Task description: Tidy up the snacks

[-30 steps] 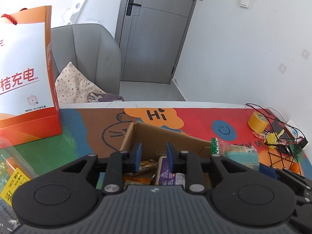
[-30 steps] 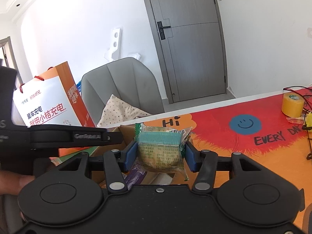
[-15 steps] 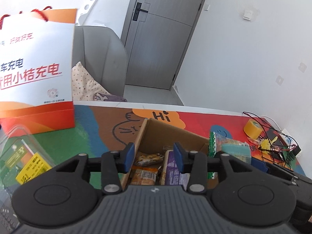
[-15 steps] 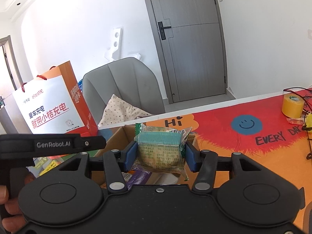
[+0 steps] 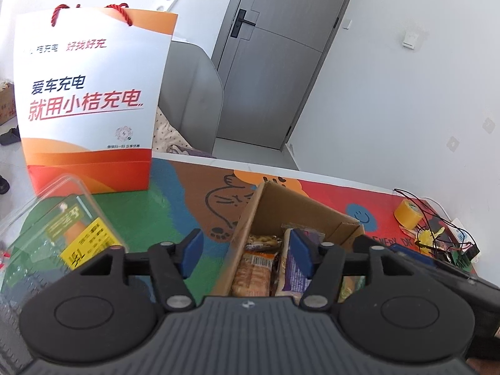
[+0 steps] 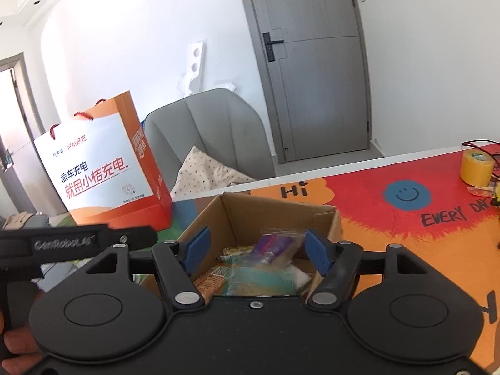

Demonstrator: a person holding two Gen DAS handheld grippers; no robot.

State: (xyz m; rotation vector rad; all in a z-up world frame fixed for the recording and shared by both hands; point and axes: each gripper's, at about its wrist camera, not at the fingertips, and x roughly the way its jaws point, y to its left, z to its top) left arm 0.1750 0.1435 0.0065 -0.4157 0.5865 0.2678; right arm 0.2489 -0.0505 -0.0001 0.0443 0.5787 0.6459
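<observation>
An open cardboard box [image 6: 322, 215] holds several snack packets. My right gripper [image 6: 254, 253] is open and empty just above the box. Blurred below it lies a green snack packet [image 6: 250, 281] on the other snacks, beside a purple packet [image 6: 275, 245]. My left gripper [image 5: 245, 251] is open and empty, straddling the left wall of the box [image 5: 247, 218]. Biscuit packets [image 5: 253, 278] and a purple packet [image 5: 292, 278] show inside. A clear plastic snack container [image 5: 56, 237] with a yellow label lies to the left.
An orange and white paper bag [image 5: 93, 103] [image 6: 103, 168] stands at the table's left back. A yellow tape roll [image 6: 476, 168] [image 5: 406, 217] and wires [image 5: 443, 237] lie at the right. A grey chair [image 6: 206, 137] stands behind the table.
My right gripper has opened and the green packet has dropped into the box. My left gripper has opened wider and moved left, bringing the bag and clear container into view.
</observation>
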